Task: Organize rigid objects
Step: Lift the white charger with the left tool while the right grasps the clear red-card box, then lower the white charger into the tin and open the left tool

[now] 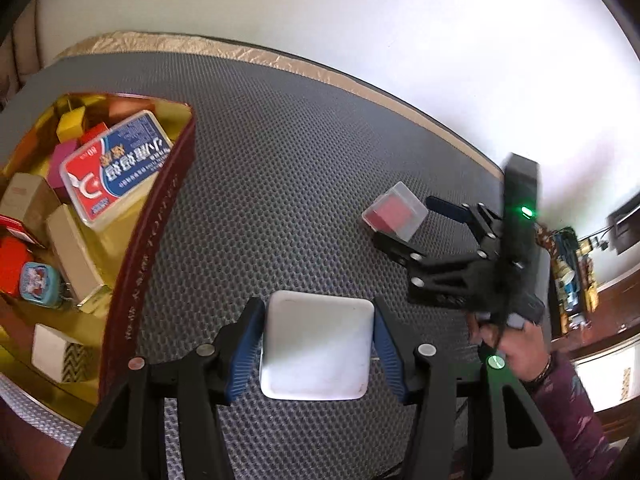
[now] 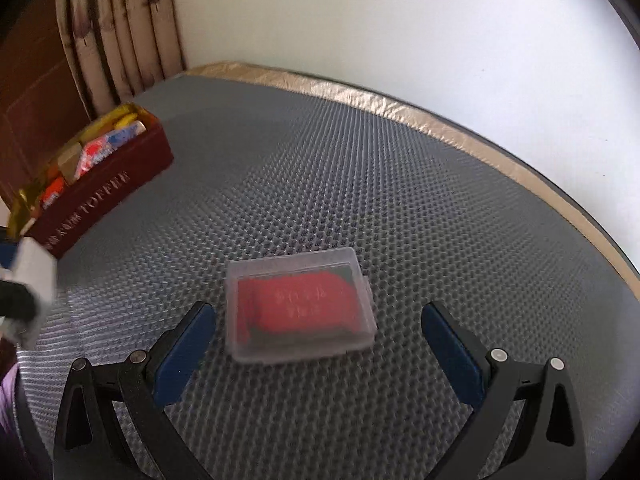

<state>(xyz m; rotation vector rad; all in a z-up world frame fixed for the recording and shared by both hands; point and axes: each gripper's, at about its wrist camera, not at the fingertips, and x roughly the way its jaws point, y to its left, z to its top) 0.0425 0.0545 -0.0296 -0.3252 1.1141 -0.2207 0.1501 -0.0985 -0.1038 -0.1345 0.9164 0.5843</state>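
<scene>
My left gripper (image 1: 318, 338) is shut on a white square box (image 1: 316, 344) and holds it over the grey mat, just right of the dark red tin (image 1: 160, 216). The tin holds several small boxes, among them a red-and-blue plastic case (image 1: 116, 166). My right gripper (image 2: 318, 338) is open, its blue pads on either side of a clear plastic case with a red insert (image 2: 300, 304) that lies flat on the mat. That case also shows in the left wrist view (image 1: 394, 216) in front of the right gripper (image 1: 404, 220).
The grey honeycomb mat (image 2: 360, 160) covers a table with a gold fabric edge (image 2: 400, 104). A white wall stands behind. The dark red tin (image 2: 100, 188) sits at the far left by a curtain (image 2: 116, 28). The white box (image 2: 34, 280) shows at the left edge.
</scene>
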